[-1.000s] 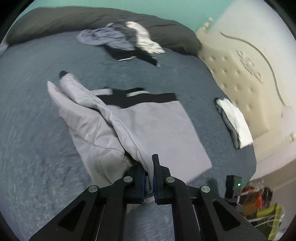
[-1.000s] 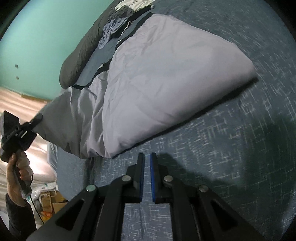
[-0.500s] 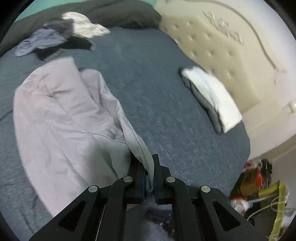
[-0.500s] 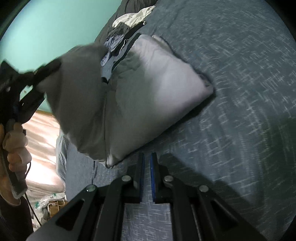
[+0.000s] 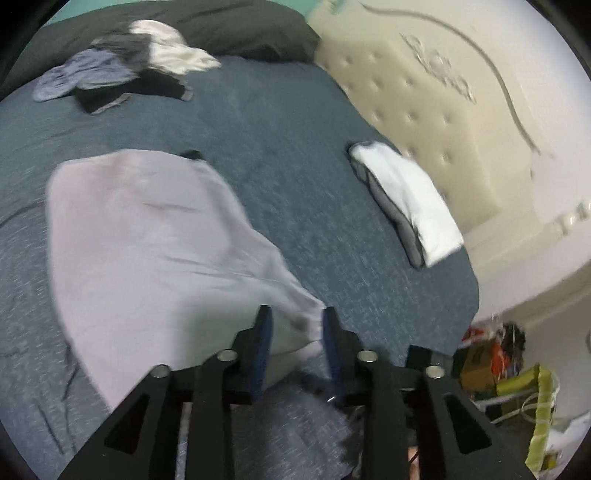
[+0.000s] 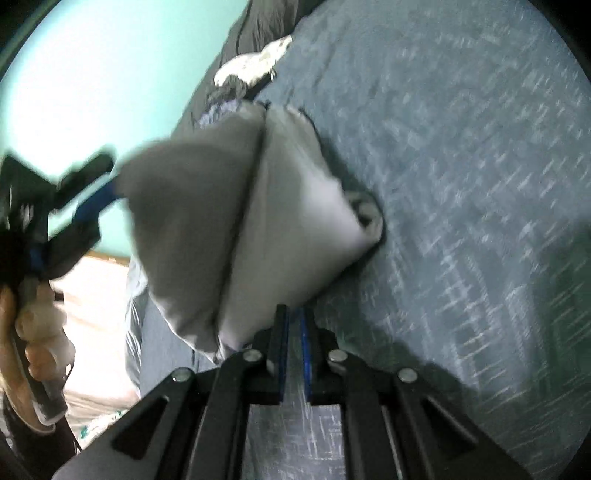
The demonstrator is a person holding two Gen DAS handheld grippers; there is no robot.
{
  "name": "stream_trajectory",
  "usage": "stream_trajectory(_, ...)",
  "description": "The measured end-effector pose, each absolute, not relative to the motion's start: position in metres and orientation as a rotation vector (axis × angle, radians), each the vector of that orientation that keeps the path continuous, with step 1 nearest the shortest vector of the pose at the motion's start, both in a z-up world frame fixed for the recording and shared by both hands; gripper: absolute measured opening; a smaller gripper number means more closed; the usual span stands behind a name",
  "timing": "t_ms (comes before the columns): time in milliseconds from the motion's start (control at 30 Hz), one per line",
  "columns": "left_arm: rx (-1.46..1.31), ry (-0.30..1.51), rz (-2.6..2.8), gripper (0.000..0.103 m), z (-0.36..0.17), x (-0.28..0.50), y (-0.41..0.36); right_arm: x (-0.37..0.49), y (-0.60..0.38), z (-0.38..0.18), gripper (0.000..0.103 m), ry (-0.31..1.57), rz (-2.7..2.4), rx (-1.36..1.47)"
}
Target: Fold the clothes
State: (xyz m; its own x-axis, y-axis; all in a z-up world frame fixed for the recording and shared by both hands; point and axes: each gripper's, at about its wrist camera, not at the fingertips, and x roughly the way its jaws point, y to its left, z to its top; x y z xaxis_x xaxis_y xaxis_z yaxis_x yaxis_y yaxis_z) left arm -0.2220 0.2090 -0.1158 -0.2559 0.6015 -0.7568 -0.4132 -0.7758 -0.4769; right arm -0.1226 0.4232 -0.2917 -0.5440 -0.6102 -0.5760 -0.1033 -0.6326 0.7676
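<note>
Both views motion-blurred. Grey garment (image 5: 147, 236) has smeared edges; its near corner sits between the left gripper (image 5: 295, 328) fingers, contact unclear. In the right wrist view the garment (image 6: 258, 229) hides the left gripper's (image 6: 92, 192) tips, and the frame edge crops the hand (image 6: 33, 332). Clothes pile (image 5: 122, 70) beyond the garment too blurred to separate. Clutter (image 5: 498, 362) off the bed corner unreadable.

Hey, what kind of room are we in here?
Most likely a bedroom: a bed with a dark blue cover, a tufted cream headboard and a long dark pillow at its far edge, with clothes heaped on it.
</note>
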Motion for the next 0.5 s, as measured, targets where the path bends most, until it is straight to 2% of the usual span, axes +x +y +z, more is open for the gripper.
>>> stream_trajectory(33,-1.351,-0.263,2.082,0.042,-0.113,-0.22,0.197,-0.123,0.425,-0.289,0.009,-1.145,-2.247,1.263)
stream_trajectory(233,-1.41,-0.199,2.182,0.042,-0.135,-0.219,0.151,-0.134,0.429,-0.285,0.011,-1.229,-2.236,1.205)
stream_trajectory(300,-1.432,-0.182,2.208,0.042,-0.144,-0.219,0.136,-0.14,0.432,-0.276,0.02,-1.24,-2.25,1.164)
stream_trajectory(367,-1.462,-0.176,2.213,0.042,-0.156,-0.218,0.127,-0.146,0.437,-0.263,0.055,-1.239,-2.263,1.111)
stream_trajectory(500,-1.502,-0.164,2.212,0.042,-0.176,-0.218,0.118,-0.157,0.435,-0.243,0.062,-1.22,-2.291,1.078)
